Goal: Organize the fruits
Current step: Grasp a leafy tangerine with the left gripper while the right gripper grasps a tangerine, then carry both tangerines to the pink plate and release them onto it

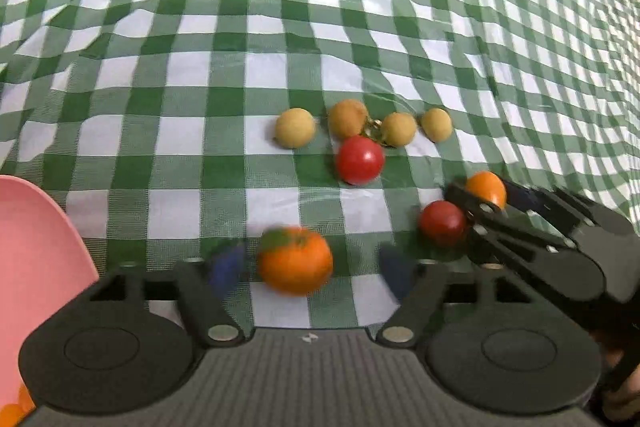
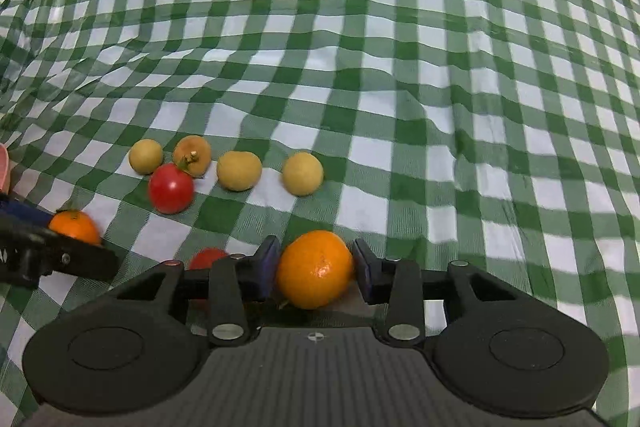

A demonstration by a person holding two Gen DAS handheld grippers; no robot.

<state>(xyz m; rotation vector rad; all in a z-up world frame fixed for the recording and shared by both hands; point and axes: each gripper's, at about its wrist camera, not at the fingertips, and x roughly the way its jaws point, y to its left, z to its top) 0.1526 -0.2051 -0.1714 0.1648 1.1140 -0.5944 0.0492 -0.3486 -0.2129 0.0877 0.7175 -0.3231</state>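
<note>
In the left wrist view my left gripper [image 1: 312, 269] is open, its blue pads wide on either side of a small orange with a green patch [image 1: 295, 261] lying on the checked cloth. My right gripper [image 2: 316, 269] has its pads close around another orange [image 2: 315, 269]; the left pad touches it and a thin gap shows at the right pad. This gripper also shows in the left wrist view [image 1: 486, 193]. Two red tomatoes [image 1: 360, 159] [image 1: 442, 222] and several yellow-tan longans [image 1: 295, 127] lie behind. A pink plate [image 1: 36, 267] stands at the left.
The green-and-white checked cloth [image 2: 360, 27] is wrinkled, with folds at the left. The far tomato [image 2: 171, 188] and longans [image 2: 239, 171] lie in a row ahead of the right gripper. Orange fruit [image 1: 16, 407] shows at the plate's lower edge.
</note>
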